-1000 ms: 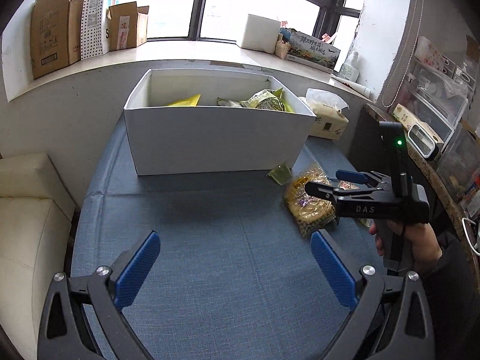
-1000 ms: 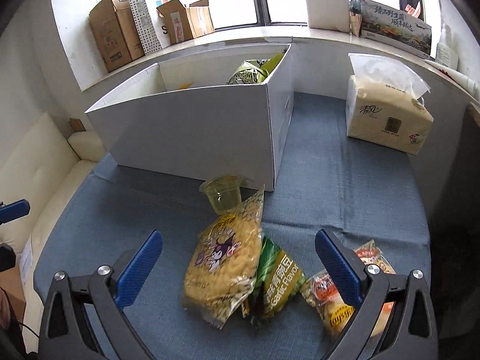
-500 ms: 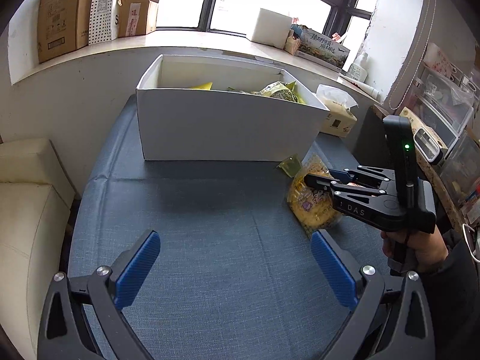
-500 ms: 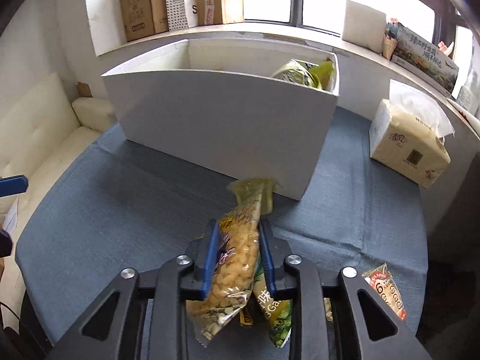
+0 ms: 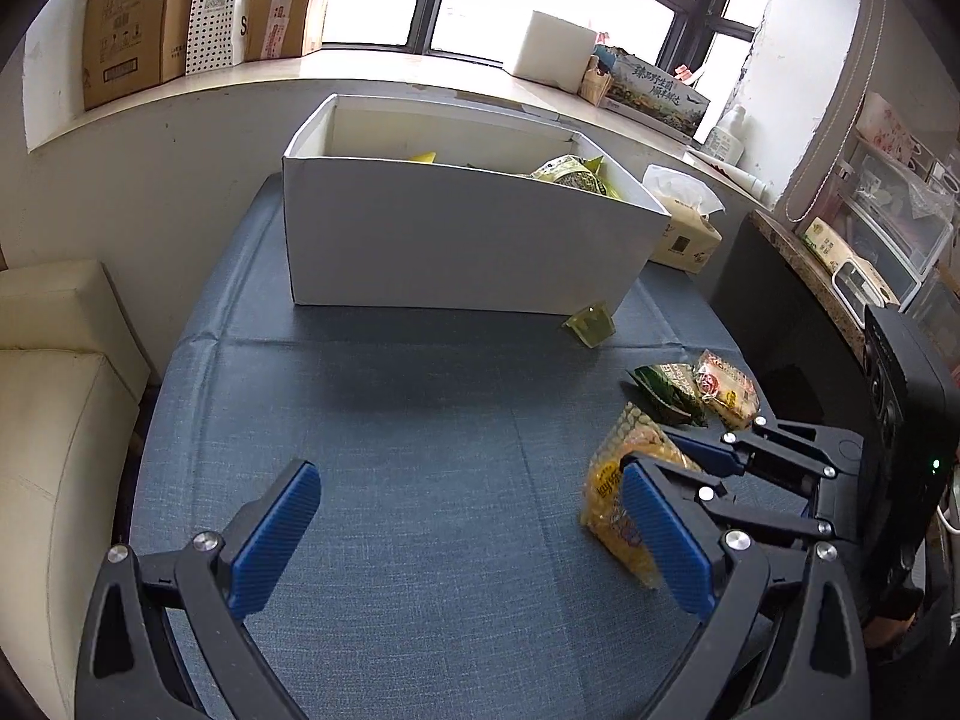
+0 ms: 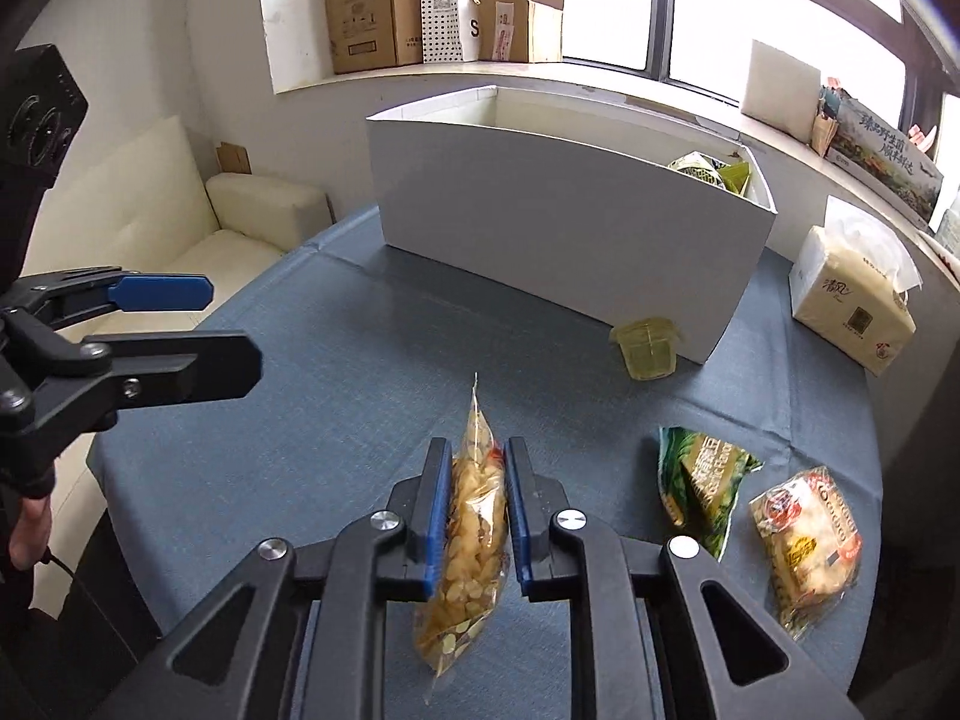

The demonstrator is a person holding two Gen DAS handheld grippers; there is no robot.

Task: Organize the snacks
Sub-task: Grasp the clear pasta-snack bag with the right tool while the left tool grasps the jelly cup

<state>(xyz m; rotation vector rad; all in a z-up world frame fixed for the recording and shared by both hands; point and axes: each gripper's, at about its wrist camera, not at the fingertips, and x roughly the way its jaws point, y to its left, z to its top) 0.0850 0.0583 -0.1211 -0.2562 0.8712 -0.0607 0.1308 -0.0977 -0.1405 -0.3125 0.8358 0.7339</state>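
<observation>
My right gripper (image 6: 477,516) is shut on a clear yellow snack bag (image 6: 471,531) and holds it above the blue cloth table (image 6: 336,396); both also show in the left wrist view, the bag (image 5: 615,510) at lower right. My left gripper (image 5: 474,534) is open and empty over the table's near side, and shows at the left of the right wrist view (image 6: 180,324). The white box (image 5: 456,252) stands at the back with snacks inside. A green packet (image 6: 699,483), an orange-red packet (image 6: 804,531) and a small jelly cup (image 6: 645,351) lie on the table.
A tissue pack (image 6: 852,312) sits right of the box. A cream sofa (image 5: 54,420) is left of the table. Cardboard boxes (image 5: 144,18) and other boxes line the window sill. Shelves with clutter (image 5: 870,228) stand at right.
My right gripper closed on the yellow snack bag and lifted it off the table, away from the green packet. My left gripper stayed open and drew back a little.
</observation>
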